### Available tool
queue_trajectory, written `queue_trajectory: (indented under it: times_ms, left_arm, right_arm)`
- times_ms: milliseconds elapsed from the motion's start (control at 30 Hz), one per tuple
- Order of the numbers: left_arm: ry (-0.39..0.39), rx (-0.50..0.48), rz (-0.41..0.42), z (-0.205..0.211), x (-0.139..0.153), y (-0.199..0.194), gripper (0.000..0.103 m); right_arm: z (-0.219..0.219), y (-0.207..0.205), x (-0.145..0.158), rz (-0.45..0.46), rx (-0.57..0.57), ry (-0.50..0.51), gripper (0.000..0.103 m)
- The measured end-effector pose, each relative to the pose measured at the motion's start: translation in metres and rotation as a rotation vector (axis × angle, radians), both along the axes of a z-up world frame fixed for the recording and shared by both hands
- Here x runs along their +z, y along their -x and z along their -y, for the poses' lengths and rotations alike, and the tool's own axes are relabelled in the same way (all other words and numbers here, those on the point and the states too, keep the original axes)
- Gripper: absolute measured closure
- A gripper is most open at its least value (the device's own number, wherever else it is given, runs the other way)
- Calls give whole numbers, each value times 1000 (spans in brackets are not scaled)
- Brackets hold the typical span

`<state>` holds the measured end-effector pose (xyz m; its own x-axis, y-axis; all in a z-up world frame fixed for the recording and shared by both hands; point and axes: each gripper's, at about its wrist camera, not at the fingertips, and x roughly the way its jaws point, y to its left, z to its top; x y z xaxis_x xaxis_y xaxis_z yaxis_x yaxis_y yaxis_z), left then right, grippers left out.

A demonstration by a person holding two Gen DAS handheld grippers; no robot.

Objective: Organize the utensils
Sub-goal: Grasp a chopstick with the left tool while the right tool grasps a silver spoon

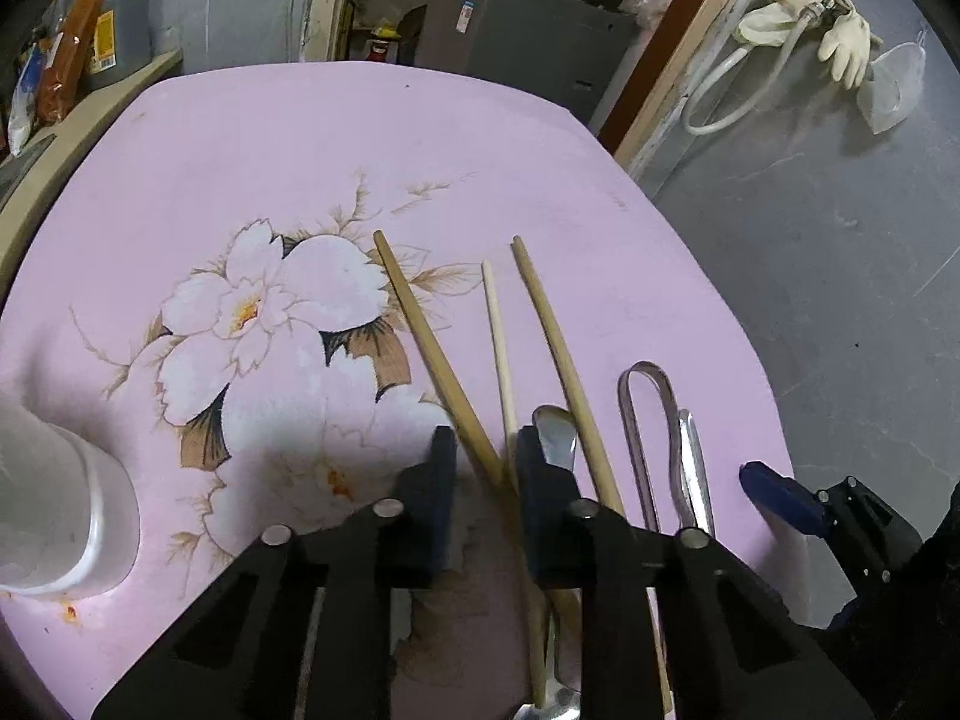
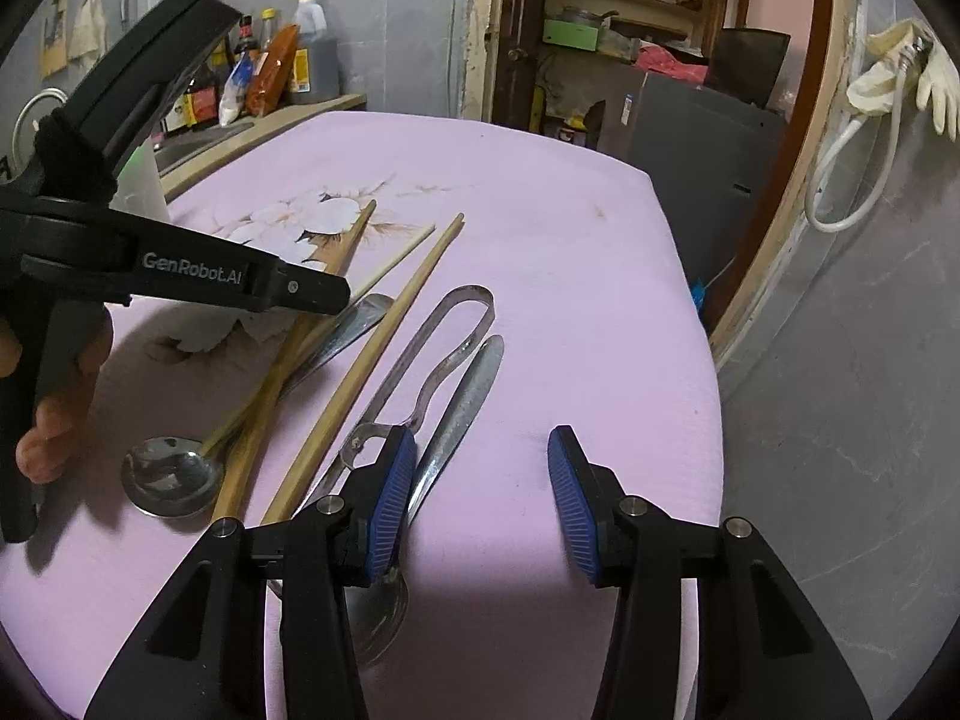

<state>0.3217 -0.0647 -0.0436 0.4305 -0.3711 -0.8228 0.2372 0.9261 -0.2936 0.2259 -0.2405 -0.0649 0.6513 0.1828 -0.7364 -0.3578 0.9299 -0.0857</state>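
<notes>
A pink, flower-printed table [image 1: 312,138] fills a cramped grey-walled kitchen, a cluttered shelf of bottles [image 2: 264,72] behind it. At the near edge the left gripper [image 1: 483,456] tilts steeply down over a loose row of utensils — its dark fingers [image 1: 441,468] stand narrowly apart around two crossing wooden chopsticks [image 1: 456,396]; whether the pads press on the sticks cannot be told. A person's fingers [image 2: 60,420] curl around its black handle. Just beside the right-hand finger lies a metal spoon [image 2: 171,477], its bowl toward the near edge, then a third chopstick [image 1: 564,372]. Further right rest metal tongs [image 2: 444,336] and a second spoon [image 2: 468,396], side by side. The right gripper [image 2: 480,498] hangs low over them, jaws apart and holding nothing, its blue-padded left finger [image 2: 390,498] over the tongs and the second spoon's handle, the other above bare pink surface. A white cup [image 1: 72,498] stands at the table's left — rubber gloves [image 1: 846,42] hang on the far wall
</notes>
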Motion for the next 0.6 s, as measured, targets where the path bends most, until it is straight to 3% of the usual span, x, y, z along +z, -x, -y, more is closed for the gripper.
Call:
queue_trajectory:
  times_ms: [267,600]
  left_arm:
    - [67,22,-40,-15,1,-1,92]
    - [119,23,-93,-31,4,-1,92]
  right_arm:
    - [17,-1,3,-24,6,-37,89]
    - [18,-7,3,-50,-1,-60,91]
